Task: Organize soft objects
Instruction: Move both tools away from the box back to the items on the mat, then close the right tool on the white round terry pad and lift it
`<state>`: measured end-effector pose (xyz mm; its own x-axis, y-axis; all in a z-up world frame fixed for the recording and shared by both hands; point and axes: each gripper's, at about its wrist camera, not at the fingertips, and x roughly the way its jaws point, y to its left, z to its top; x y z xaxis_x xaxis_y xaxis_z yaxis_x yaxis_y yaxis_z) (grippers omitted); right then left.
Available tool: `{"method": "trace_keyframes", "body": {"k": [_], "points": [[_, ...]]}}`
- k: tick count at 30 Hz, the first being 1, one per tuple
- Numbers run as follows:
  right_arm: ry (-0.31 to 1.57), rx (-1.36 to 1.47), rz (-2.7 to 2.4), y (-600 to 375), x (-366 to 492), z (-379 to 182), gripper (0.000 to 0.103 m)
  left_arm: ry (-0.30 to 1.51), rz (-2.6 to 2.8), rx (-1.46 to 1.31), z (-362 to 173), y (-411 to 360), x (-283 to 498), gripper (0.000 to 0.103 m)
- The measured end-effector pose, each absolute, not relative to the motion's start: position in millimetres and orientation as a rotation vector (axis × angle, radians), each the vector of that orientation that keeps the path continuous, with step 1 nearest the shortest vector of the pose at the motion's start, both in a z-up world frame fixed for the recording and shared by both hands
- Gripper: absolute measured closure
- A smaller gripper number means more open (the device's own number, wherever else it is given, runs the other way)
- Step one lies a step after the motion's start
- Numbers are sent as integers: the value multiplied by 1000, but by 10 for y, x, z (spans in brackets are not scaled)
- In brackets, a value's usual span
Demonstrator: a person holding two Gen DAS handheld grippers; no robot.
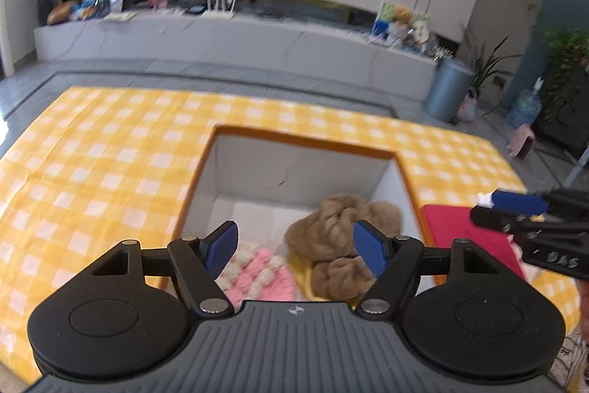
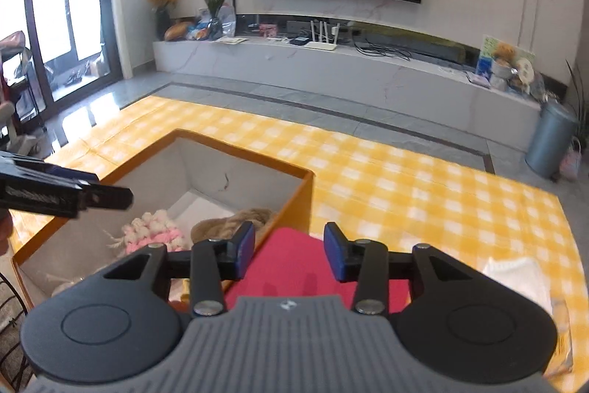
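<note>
An orange box (image 1: 302, 143) with white inner walls stands on the yellow checked cloth. Inside it lie a brown fluffy item (image 1: 342, 227) and a pink and white knitted item (image 1: 257, 269). My left gripper (image 1: 294, 234) hovers over the box, open, with nothing between its fingers. A red cloth (image 2: 294, 267) lies flat just right of the box (image 2: 239, 155). Above the cloth my right gripper (image 2: 290, 238) is open and holds nothing. Each gripper shows in the other's view: the right gripper (image 1: 480, 207) at the right edge, the left gripper (image 2: 110, 188) at the left.
The yellow checked cloth (image 2: 405, 179) covers the whole work surface. A white folded cloth (image 2: 515, 277) lies at its near right. Beyond the table are grey floor, a low white TV bench (image 2: 331, 65) and a blue-grey bin (image 2: 548, 139).
</note>
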<state>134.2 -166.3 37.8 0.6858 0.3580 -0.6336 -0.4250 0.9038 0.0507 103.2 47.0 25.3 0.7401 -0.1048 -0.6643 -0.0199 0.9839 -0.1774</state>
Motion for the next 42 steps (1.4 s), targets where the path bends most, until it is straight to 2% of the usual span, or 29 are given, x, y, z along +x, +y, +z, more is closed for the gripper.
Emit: {"method": "trace_keyframes", "body": {"k": [4,6,13,19,23,31,34,36,37,42], "points": [[657,-71,403,-1879,1300,402,60,713,-64,-156,369,293,989,19],[645,-30,390,-2046,1292,428,55,693,-73,-145,420,177,966,19],[617,70,166,-2804,1351,413,50,683,-160,-119,488,-409,1031,19],[699,167,-12,-3437,1382,171,45,708,-263,-85,471,-1031,1247,19],[774,220,-108,-3723,1454,-71,37,742,-329,-62,411,-1444,1366,18],[788,286,-234,-4207,1327,-221,35,803,-412,60,161,-2160,1527,18],[820,339,-218,-4356,1322,-315,34,855,-440,116,60,-2324,1621,18],[852,396,-138,-4401,1349,-407,26,879,-454,148,8,-2405,1713,18],[862,417,-94,-4396,1372,-441,25,884,-455,157,-10,-2419,1756,18],[954,475,-3,-4306,1548,-662,24,844,-411,164,-136,-2380,1928,18]]}}
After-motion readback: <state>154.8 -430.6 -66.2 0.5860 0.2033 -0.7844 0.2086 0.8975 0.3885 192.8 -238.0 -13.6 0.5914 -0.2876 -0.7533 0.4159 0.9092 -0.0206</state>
